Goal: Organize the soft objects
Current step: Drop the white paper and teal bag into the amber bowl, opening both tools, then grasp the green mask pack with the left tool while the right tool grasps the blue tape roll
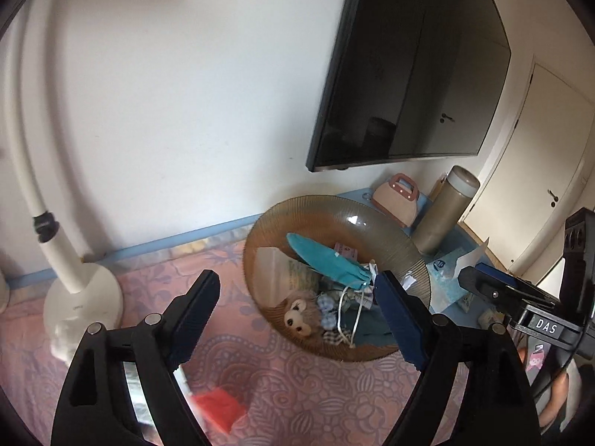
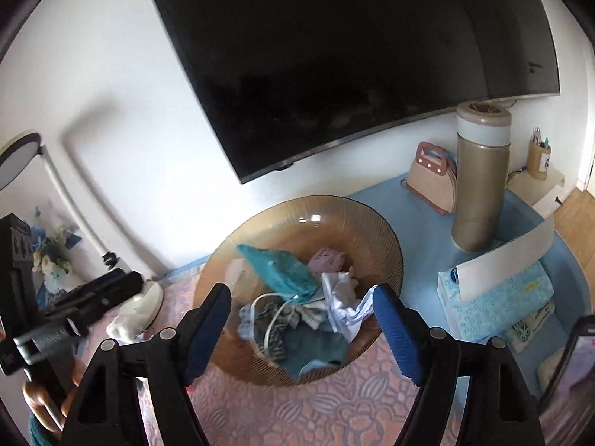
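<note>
An amber ribbed glass bowl (image 1: 390,230) (image 2: 386,238) stands on a pink patterned mat (image 1: 297,390). In it lie a teal drawstring pouch (image 1: 327,260) (image 2: 282,267), a small plush monkey (image 1: 297,314), plaid cloth (image 2: 305,316), a crumpled white cloth (image 2: 346,297) and a pink item (image 2: 327,258). My left gripper (image 1: 297,278) hovers open in front of the bowl with nothing between its fingers. My right gripper (image 2: 303,290) is also open above the bowl's near side, its right fingertip close to the white cloth. A blurred red thing (image 1: 219,409) lies on the mat below the left gripper.
A dark TV (image 2: 353,55) hangs on the wall behind. A white lamp base (image 1: 81,297) stands to the left. On the blue tray (image 2: 427,215) to the right are a tan flask (image 2: 479,178), a pink handbag (image 2: 431,182) and a blue tissue pack (image 2: 494,304).
</note>
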Available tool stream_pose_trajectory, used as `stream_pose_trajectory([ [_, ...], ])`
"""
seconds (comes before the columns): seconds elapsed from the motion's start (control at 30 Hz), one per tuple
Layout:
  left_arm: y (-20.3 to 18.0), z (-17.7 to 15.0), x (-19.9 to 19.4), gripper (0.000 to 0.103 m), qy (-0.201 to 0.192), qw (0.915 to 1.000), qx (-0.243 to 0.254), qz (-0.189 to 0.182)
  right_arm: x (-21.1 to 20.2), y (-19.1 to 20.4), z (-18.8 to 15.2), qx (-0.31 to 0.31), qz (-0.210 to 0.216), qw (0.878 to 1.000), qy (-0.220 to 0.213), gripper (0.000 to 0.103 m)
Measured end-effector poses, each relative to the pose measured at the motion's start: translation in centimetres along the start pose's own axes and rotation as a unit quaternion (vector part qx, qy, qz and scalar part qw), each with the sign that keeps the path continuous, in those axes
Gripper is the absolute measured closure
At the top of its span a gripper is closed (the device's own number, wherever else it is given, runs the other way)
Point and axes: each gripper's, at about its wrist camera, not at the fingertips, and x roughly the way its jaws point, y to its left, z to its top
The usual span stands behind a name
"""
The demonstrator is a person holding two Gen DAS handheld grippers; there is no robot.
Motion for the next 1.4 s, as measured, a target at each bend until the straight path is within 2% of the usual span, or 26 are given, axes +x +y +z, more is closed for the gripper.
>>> stream_pose_trajectory([
  [0.1,1.8,-0.6,-5.7,0.019,-0.028,0.9994,-0.005,0.019,-2.2,1.8,-0.8,-0.015,0.008,1.000,-0.010,0.015],
  [0.23,4.9,-2.2,-13.6,0.016,-0.062,0.9972,-0.020,0.036,-5.0,5.0,-2.7,-0.047,0.027,0.998,-0.026,0.014],
  [0.3,6.6,-3.3,-17.2,0.008,-0.077,0.9953,-0.038,0.044,-5.8,6.9,-4.0,-0.067,0.037,0.997,-0.028,0.012],
  [0.37,8.1,-4.3,-19.6,0.001,-0.087,0.9927,-0.055,0.063,-6.1,8.6,-5.5,-0.081,0.058,0.995,-0.019,0.009],
  [0.43,9.7,-6.3,-20.9,0.001,-0.091,0.9900,-0.070,0.082,-5.8,9.8,-7.2,-0.087,0.083,0.993,-0.006,0.006],
  [0.5,11.3,-9.0,-20.3,0.001,-0.078,0.9891,-0.082,0.095,-4.8,11.1,-9.6,-0.096,0.098,0.991,0.011,0.006],
  [0.6,14.4,-14.1,-16.9,0.001,-0.041,0.9854,-0.110,0.123,-2.4,11.8,-13.4,-0.103,0.101,0.989,0.033,0.006],
  [0.7,17.5,-19.0,-12.1,0.001,-0.001,0.9812,-0.142,0.131,-0.7,11.5,-17.3,-0.122,0.130,0.984,0.006,0.006],
  [0.73,18.1,-20.5,-10.8,0.002,0.007,0.9800,-0.147,0.135,-0.3,11.5,-18.2,-0.128,0.128,0.984,0.005,0.006],
  [0.8,18.8,-22.7,-8.8,0.002,0.022,0.9782,-0.150,0.142,1.3,11.1,-19.5,-0.130,0.115,0.984,0.027,0.006],
  [0.83,19.1,-23.4,-7.7,0.005,0.041,0.9760,-0.159,0.143,1.9,11.1,-19.4,-0.129,0.116,0.984,0.045,0.002],
  [0.87,19.2,-23.4,-7.1,0.007,0.066,0.9743,-0.165,0.138,1.8,11.1,-19.1,-0.130,0.121,0.983,0.040,0.000],
  [0.9,18.9,-23.3,-7.2,0.005,0.060,0.9769,-0.158,0.131,1.7,10.9,-19.0,-0.131,0.123,0.983,0.032,0.000],
  [0.93,18.6,-23.3,-7.4,0.005,0.047,0.9776,-0.148,0.142,1.9,10.6,-18.9,-0.127,0.121,0.984,0.035,0.000],
  [1.03,18.0,-23.4,-6.7,0.005,0.065,0.9761,-0.132,0.160,3.0,10.4,-18.9,-0.119,0.136,0.981,0.067,0.000],
  [1.2,17.0,-23.1,-5.4,0.005,0.092,0.9759,-0.102,0.170,3.4,11.3,-19.5,-0.145,0.168,0.971,0.094,0.000],
  [1.3,16.4,-22.9,-5.0,0.005,0.112,0.9726,-0.092,0.182,3.9,12.6,-20.3,-0.176,0.158,0.965,0.112,0.000],
  [1.33,16.1,-22.7,-5.0,0.005,0.120,0.9721,-0.090,0.180,4.1,13.2,-20.6,-0.190,0.154,0.962,0.121,0.000],
  [1.4,15.6,-21.7,-5.1,0.005,0.127,0.9753,-0.098,0.152,4.8,14.4,-21.3,-0.221,0.142,0.954,0.143,0.000],
])
